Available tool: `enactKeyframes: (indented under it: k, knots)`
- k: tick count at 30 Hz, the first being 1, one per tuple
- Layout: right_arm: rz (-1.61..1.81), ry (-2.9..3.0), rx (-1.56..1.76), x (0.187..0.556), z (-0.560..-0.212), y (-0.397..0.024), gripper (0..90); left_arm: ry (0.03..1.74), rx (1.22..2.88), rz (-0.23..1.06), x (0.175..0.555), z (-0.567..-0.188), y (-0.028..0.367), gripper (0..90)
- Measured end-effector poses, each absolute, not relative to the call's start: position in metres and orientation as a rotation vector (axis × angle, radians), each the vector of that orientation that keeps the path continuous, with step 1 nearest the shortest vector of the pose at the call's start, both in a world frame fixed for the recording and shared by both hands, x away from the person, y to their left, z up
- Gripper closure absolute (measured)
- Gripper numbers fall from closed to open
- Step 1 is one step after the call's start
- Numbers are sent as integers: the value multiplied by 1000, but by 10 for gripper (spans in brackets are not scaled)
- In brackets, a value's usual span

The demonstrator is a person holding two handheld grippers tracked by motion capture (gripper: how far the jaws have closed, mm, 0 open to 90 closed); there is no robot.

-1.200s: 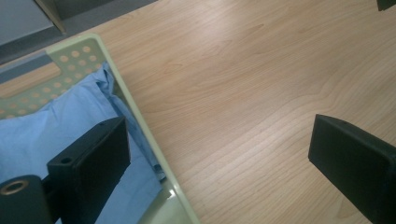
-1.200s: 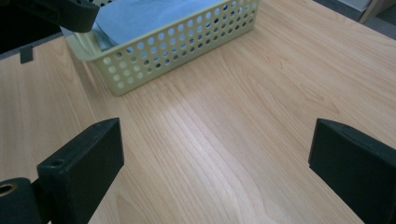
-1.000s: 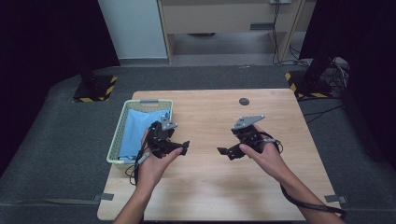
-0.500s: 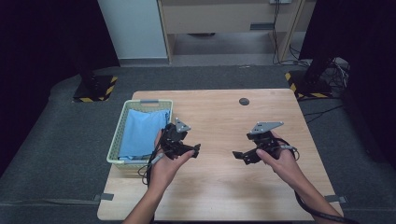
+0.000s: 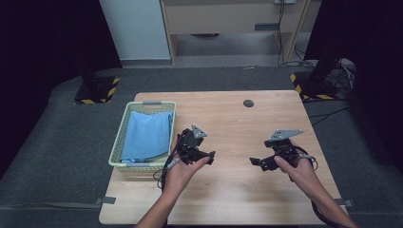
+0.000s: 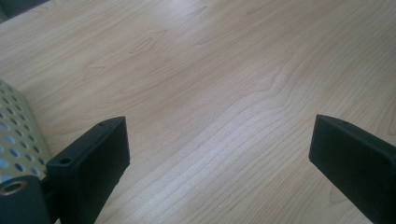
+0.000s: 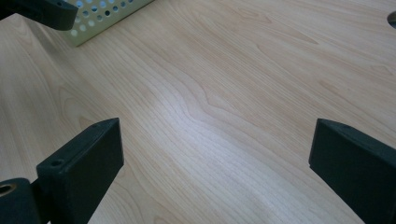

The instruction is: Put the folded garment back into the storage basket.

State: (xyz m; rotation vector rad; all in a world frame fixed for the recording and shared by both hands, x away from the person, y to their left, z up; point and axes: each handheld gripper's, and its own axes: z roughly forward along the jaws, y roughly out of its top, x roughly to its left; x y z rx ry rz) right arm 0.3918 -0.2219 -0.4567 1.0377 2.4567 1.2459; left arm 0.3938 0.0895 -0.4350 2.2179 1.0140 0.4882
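Observation:
A pale green perforated basket (image 5: 119, 142) stands at the table's left side with a folded blue cloth (image 5: 145, 135) lying inside it. My left gripper (image 5: 209, 154) hovers just right of the basket, open and empty; its own view has wide-set jaws (image 6: 219, 154) over bare wood and the basket's wall (image 6: 18, 135) at the left edge. My right gripper (image 5: 254, 162) is held over the right half of the table, open too, with only wood grain between its jaws (image 7: 215, 158). In the right gripper view the basket wall (image 7: 107, 11) sits at the top left.
The wooden table (image 5: 228, 123) has a small dark round hole (image 5: 248, 103) near its far edge. Dark carpet surrounds the table, with black stands on yellow-striped bases (image 5: 95, 90) at the far left and far right (image 5: 309, 85). A cable trails from each gripper.
Both hands have drawn back toward the table's near side and moved apart: the left gripper shifted right, away from the basket, and the right gripper shifted farther right.

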Motion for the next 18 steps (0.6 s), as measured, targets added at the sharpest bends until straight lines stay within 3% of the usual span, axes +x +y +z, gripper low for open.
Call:
enactKeyframes:
  k: [18]
  knots:
    - [1186,2446,1117,388,-479,-245,36,983,2240,441,387,-460,65,46]
